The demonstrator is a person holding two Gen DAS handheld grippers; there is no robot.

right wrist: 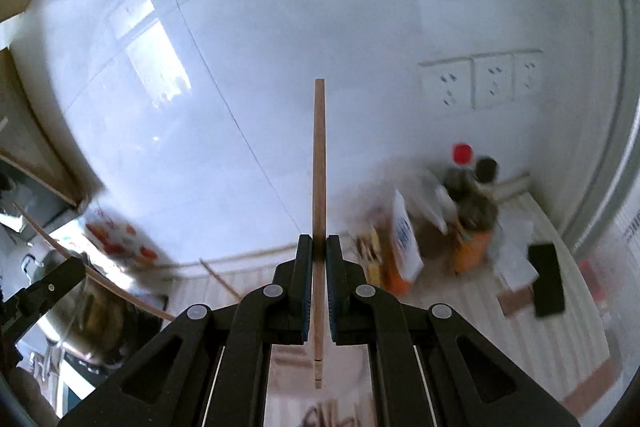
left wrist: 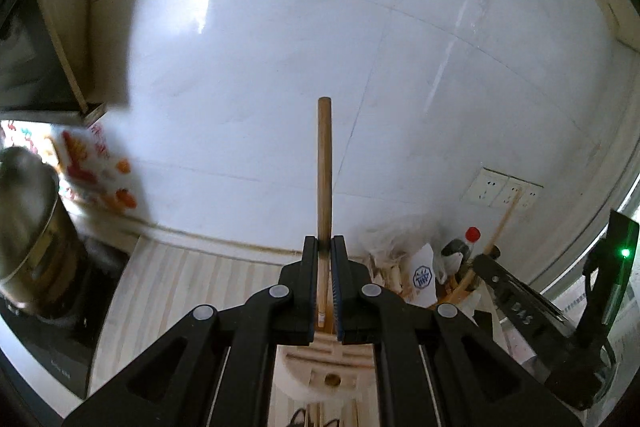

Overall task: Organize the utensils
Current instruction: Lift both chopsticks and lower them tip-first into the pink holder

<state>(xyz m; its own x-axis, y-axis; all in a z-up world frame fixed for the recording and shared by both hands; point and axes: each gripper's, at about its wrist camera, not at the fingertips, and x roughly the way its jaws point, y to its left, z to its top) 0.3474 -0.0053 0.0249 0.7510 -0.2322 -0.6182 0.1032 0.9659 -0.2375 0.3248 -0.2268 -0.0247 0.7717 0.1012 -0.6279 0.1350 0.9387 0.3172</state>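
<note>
Both grippers loaded, transfer step in hand; left gripper point(left wrist: 325, 243) has its black jaws pinched on a round pale wooden chopstick point(left wrist: 324, 167) that stands upright between the pads, top end up against the white tiled wall point(left wrist: 280, 47), lower end running down between the fingers; right gripper point(right wrist: 319, 241) likewise pressed onto a second slim wooden chopstick point(right wrist: 319, 167), upright, its ringed lower end showing below the pads; directly under the left gripper sits a pale wooden utensil holder with slots and a round hole point(left wrist: 326, 367), on the striped light-wood counter point(left wrist: 192, 287), chopstick tip apparently just above or at a slot, cannot tell if touching; in the right view the area below the stick is blurred, holder not clear; off to the side a cluttered corner, red-capped dark bottle point(right wrist: 462, 157), orange container point(right wrist: 472, 251), white wall sockets point(right wrist: 486, 81), steel pot point(left wrist: 28, 227) on a black cooktop at far left; judgement: picking is done, insertion into the holder is not yet done; next move likely calls for keeping each stick vertical, lining its lower end over a slot, lowering straight, then releasing; risk of a stick tilting in the pads or catching the slot edge; the two grippers look near each other, so stagger them.
</note>
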